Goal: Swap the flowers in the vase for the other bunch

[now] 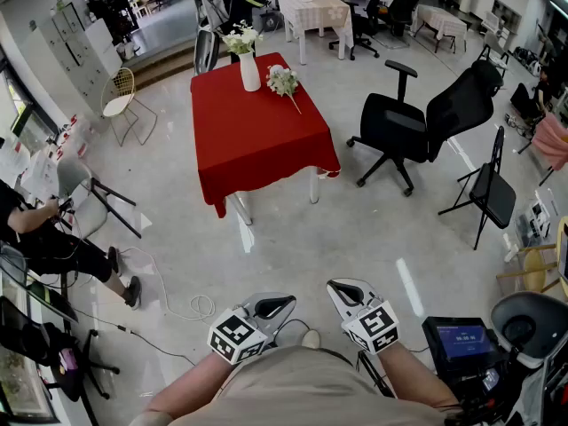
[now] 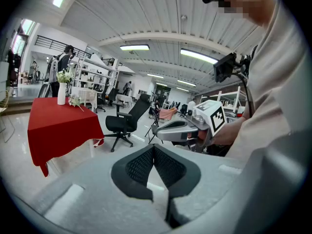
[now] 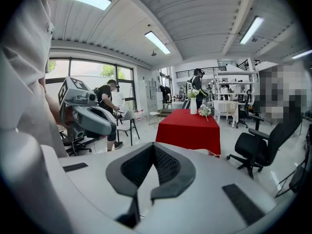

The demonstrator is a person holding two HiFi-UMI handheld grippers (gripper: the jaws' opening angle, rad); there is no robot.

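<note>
A white vase (image 1: 250,71) with white flowers (image 1: 240,39) stands at the far side of a table under a red cloth (image 1: 257,140). A second bunch of pale flowers (image 1: 284,82) lies on the cloth right of the vase. Both grippers hang close to my body, far from the table across the floor. My left gripper (image 1: 282,302) is shut with nothing in it, and my right gripper (image 1: 335,286) is shut and holds nothing too. In the left gripper view the vase (image 2: 61,93) and the lying bunch (image 2: 74,101) show small at the left; the right gripper view has the vase (image 3: 193,106) and that bunch (image 3: 204,111) ahead.
A black office chair (image 1: 417,118) and a folding chair (image 1: 488,189) stand right of the table. A wire chair (image 1: 120,100) is at the left. A seated person (image 1: 53,242) is at the near left, a cable (image 1: 177,300) on the floor. A screen device (image 1: 461,340) sits at my right.
</note>
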